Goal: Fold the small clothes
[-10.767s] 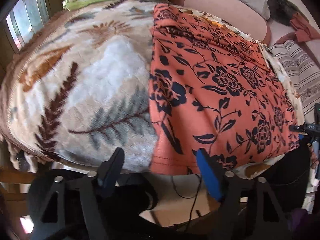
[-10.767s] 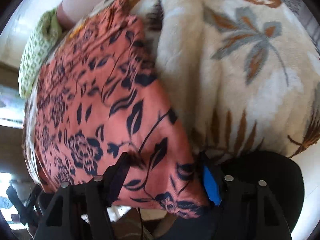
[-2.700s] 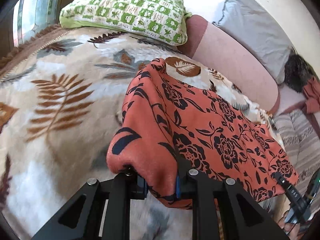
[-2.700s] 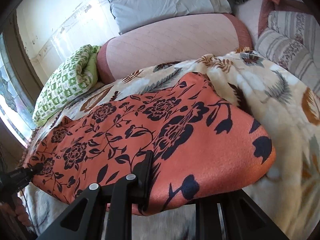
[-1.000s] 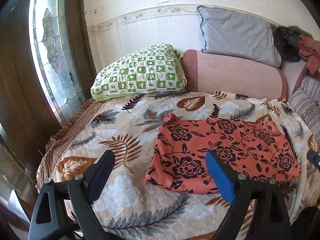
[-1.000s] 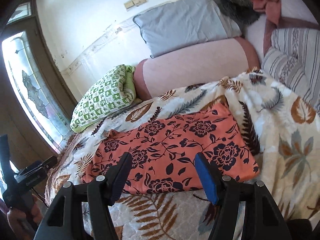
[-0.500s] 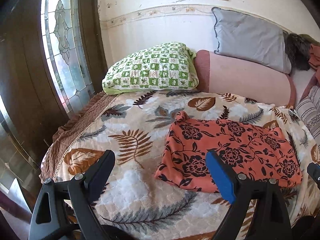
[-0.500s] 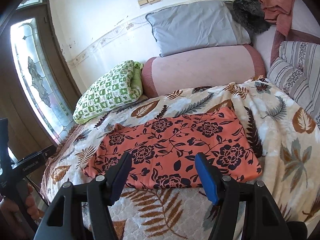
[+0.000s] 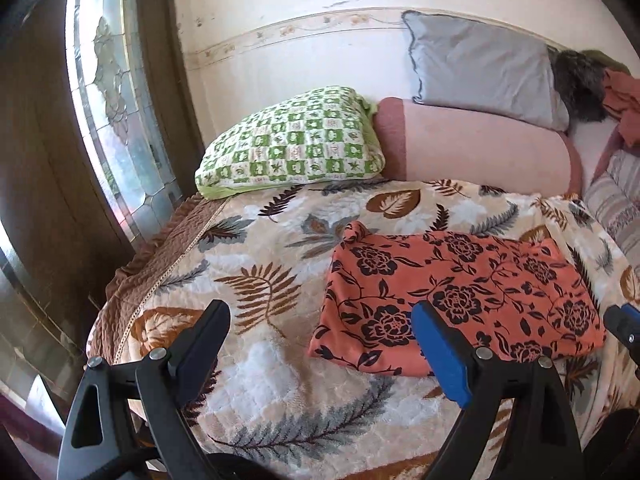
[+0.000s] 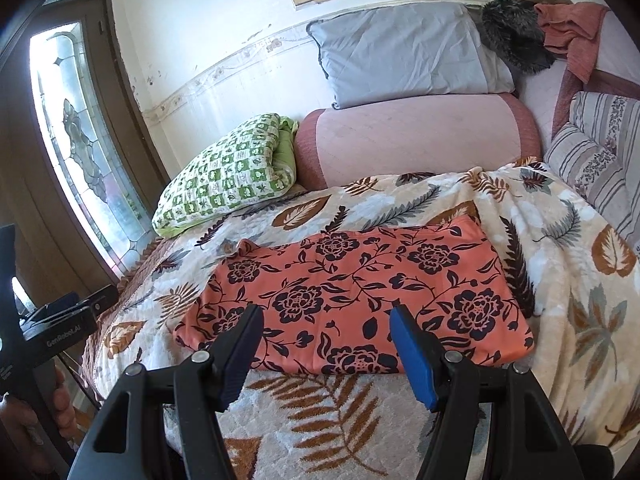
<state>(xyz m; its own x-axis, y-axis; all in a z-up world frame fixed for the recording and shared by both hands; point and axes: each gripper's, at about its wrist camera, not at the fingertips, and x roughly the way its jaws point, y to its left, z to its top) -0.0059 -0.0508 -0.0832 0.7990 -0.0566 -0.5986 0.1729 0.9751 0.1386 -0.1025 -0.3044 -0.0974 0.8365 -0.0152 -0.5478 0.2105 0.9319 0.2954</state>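
Observation:
An orange cloth with a black flower print (image 9: 456,292) lies folded flat on the leaf-patterned blanket (image 9: 256,280); it also shows in the right wrist view (image 10: 356,300). My left gripper (image 9: 320,320) is open and empty, held back above the blanket's near edge, to the left of the cloth. My right gripper (image 10: 326,316) is open and empty, above the cloth's near edge and apart from it. The right gripper's tip (image 9: 622,326) shows at the right edge of the left wrist view. The left gripper's body (image 10: 52,332) shows at the left of the right wrist view.
A green checked pillow (image 9: 292,144), a pink bolster (image 9: 480,148) and a grey pillow (image 9: 480,68) lie at the back by the wall. Striped cushions (image 10: 600,160) are at the right. A stained-glass door (image 9: 120,120) stands at the left.
Earlier both grippers were shut on the cloth and carried its edge over. They have since let go, opened and pulled back; in the last second the view shifted slightly.

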